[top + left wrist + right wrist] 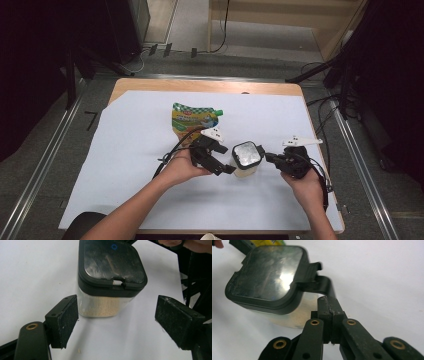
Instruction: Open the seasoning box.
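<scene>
Seemingly the work in hand is opening the small clear plastic container with a black square lid (246,159), which stands just right of the middle of the high view on the white paper sheet (130,165) covering the wooden table (200,85). The right gripper (329,305) has its jaws pressed together on the lid's black side latch (325,287), probably to pull it free. The left gripper (116,322) has its jaws spread wide on either side of the container's lower body, not touching it, likely placed to steady the container while the latch is worked. A layer of pale grains (98,308) fills the container's bottom. Behind, toward upper centre, a green and yellow spouted pouch (194,120) lies flat; its printing is too small to read. A small blue ring mark (114,246) sits on the lid.
</scene>
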`<control>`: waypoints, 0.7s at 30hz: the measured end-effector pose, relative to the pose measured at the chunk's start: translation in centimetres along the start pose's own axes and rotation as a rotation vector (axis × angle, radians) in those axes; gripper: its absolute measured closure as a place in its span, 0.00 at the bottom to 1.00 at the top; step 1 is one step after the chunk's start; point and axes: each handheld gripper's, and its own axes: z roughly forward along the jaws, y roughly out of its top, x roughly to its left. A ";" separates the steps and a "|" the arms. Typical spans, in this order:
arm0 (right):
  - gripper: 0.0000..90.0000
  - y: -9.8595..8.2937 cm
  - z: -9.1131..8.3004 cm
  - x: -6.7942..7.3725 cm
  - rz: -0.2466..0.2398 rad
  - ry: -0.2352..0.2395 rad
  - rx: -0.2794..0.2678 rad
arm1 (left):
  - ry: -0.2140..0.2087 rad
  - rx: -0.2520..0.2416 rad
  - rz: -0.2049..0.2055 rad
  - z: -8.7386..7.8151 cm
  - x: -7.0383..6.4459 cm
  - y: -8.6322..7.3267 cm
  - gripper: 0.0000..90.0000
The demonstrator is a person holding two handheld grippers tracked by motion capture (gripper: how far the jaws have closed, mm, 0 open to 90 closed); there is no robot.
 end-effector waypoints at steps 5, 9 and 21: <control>1.00 0.1 0.7 -1.0 0.050 -0.037 -0.006 | -0.008 -0.014 -0.016 0.7 0.3 0.5 0.21; 1.00 0.7 2.1 -1.5 0.056 -0.059 -0.006 | 0.001 0.003 0.003 1.2 0.4 0.7 0.21; 1.00 1.1 3.6 -1.0 0.035 -0.095 -0.004 | 0.003 0.008 0.007 1.8 0.0 0.3 0.18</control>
